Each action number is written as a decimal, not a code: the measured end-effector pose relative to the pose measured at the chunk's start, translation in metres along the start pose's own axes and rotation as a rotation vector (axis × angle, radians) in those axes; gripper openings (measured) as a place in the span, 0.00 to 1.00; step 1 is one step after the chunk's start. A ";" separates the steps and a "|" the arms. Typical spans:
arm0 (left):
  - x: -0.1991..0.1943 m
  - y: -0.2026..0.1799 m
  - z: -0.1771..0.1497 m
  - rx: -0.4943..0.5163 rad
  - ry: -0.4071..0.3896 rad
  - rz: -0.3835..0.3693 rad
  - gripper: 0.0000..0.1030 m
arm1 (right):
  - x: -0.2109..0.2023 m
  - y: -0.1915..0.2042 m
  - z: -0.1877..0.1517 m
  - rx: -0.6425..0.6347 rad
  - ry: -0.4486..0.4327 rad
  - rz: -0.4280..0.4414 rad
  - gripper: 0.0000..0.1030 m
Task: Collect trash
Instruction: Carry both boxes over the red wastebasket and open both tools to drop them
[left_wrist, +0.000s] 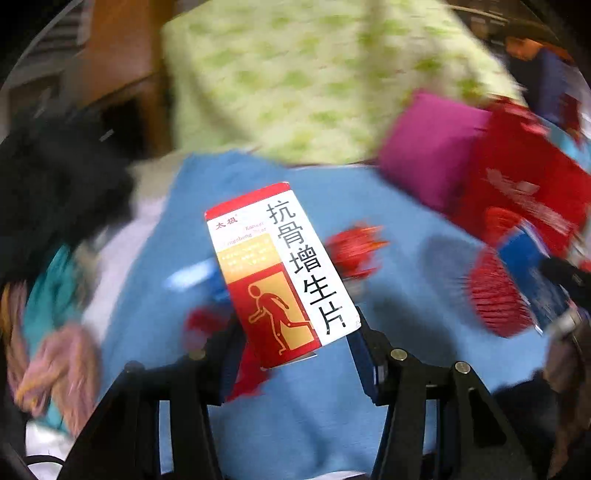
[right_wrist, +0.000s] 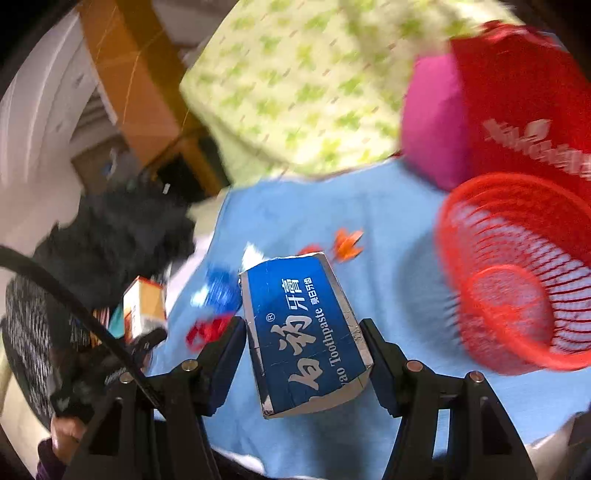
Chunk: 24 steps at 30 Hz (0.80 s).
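My left gripper (left_wrist: 295, 328) is shut on a red, white and gold medicine box (left_wrist: 280, 269) and holds it above the blue cloth (left_wrist: 399, 354). My right gripper (right_wrist: 303, 328) is shut on a blue toothpaste box (right_wrist: 303, 332), also held above the blue cloth (right_wrist: 391, 236). A red mesh basket (right_wrist: 517, 273) stands to the right of the right gripper; it also shows blurred in the left wrist view (left_wrist: 495, 291). Small red (left_wrist: 354, 251), orange (right_wrist: 347, 240) and blue (right_wrist: 218, 288) wrapper scraps lie on the cloth. The left gripper with its medicine box (right_wrist: 144, 306) shows at the left of the right wrist view.
A green-patterned pillow (right_wrist: 295, 81) lies behind the cloth. A magenta cushion (right_wrist: 432, 122) and a red bag (right_wrist: 524, 110) stand at the back right. A black furry heap (right_wrist: 114, 229) lies at the left. A wooden bed frame (right_wrist: 136, 81) is behind.
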<state>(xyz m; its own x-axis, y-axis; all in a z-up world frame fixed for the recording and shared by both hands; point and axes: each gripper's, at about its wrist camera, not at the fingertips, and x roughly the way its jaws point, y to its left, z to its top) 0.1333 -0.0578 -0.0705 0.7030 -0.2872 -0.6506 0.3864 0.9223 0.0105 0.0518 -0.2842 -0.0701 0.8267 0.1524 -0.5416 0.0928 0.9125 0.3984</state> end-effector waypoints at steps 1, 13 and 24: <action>-0.001 -0.013 0.004 0.027 -0.009 -0.024 0.54 | -0.010 -0.009 0.006 0.017 -0.025 -0.015 0.64; 0.032 -0.196 0.071 0.274 -0.013 -0.383 0.55 | -0.078 -0.147 0.052 0.281 -0.204 -0.207 0.65; 0.022 -0.242 0.057 0.400 -0.089 -0.269 0.74 | -0.080 -0.208 0.035 0.396 -0.212 -0.202 0.74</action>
<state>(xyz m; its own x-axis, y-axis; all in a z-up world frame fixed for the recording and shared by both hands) 0.0900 -0.3019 -0.0441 0.5886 -0.5386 -0.6029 0.7479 0.6459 0.1531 -0.0139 -0.4998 -0.0843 0.8612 -0.1308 -0.4912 0.4330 0.6950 0.5740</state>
